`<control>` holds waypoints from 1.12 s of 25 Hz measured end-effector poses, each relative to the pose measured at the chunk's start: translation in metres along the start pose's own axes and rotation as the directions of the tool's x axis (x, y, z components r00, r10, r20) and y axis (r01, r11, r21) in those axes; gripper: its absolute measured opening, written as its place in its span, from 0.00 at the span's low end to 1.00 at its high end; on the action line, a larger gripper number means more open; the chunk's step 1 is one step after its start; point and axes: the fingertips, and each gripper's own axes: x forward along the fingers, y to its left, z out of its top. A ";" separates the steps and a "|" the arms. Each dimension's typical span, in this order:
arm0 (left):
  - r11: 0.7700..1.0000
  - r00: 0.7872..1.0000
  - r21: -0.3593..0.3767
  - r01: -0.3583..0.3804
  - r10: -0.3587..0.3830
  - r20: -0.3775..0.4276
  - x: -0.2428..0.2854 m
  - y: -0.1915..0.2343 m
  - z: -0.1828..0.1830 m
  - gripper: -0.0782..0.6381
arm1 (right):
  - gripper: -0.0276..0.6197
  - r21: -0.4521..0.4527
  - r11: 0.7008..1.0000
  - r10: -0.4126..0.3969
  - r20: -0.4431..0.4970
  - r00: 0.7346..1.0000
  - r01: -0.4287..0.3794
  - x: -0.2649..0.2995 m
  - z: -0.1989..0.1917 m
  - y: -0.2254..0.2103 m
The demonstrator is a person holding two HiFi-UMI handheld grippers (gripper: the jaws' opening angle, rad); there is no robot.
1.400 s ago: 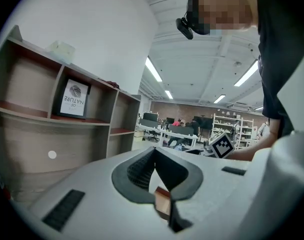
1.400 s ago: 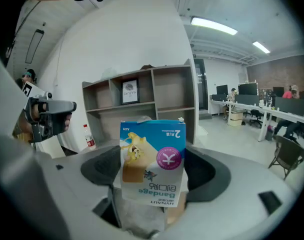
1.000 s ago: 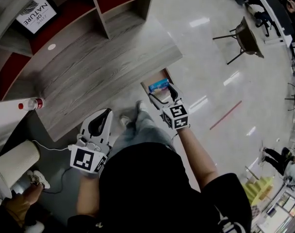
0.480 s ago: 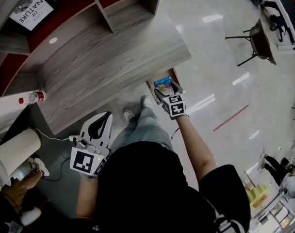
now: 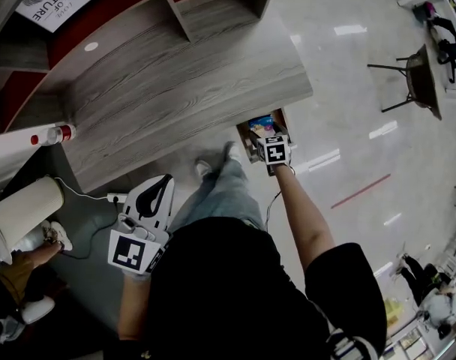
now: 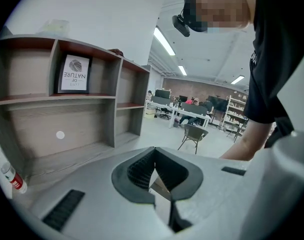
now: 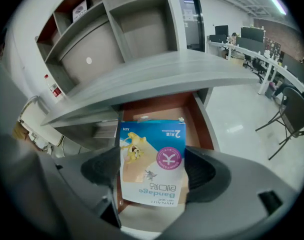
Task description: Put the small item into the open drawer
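Observation:
In the right gripper view, a small blue-and-white bandage packet (image 7: 153, 161) sits upright between the jaws of my right gripper (image 7: 153, 171), which is shut on its two side edges. Just beyond it lies the open drawer (image 7: 159, 106), brown inside, under the grey desk top. The head view shows my right gripper (image 5: 267, 135) reaching out over the drawer (image 5: 247, 139), with the packet (image 5: 261, 122) above the drawer's opening. My left gripper (image 5: 157, 186) hangs low at the left beside my body, shut and holding nothing; its pads meet in the left gripper view (image 6: 153, 166).
A grey wooden desk (image 5: 183, 88) with red-backed shelf compartments runs across the top left. A red-capped bottle (image 5: 52, 135) and a white roll (image 5: 22, 212) are at the left. My legs and shoes (image 5: 213, 175) stand before the drawer. A chair (image 5: 415, 73) stands on the shiny floor far right.
My right gripper has carried the packet forward, from in front of the drawer to over its opening. The left gripper has stayed in place.

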 end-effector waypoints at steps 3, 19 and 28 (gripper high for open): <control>1.000 1.000 -0.002 -0.019 0.019 -0.009 -0.001 0.004 -0.002 0.11 | 0.67 -0.006 1.000 0.000 -0.036 0.999 -0.001 0.016 -0.004 -0.004; 0.999 0.999 -0.018 -0.045 0.045 -0.006 -0.006 0.011 -0.003 0.11 | 0.67 -0.043 0.999 -0.019 -0.107 0.994 0.014 0.030 -0.007 0.000; 0.999 0.997 -0.011 -0.049 0.049 0.054 -0.016 0.014 -0.001 0.11 | 0.55 -0.108 0.994 -0.034 -0.036 0.999 0.030 -0.023 0.031 0.020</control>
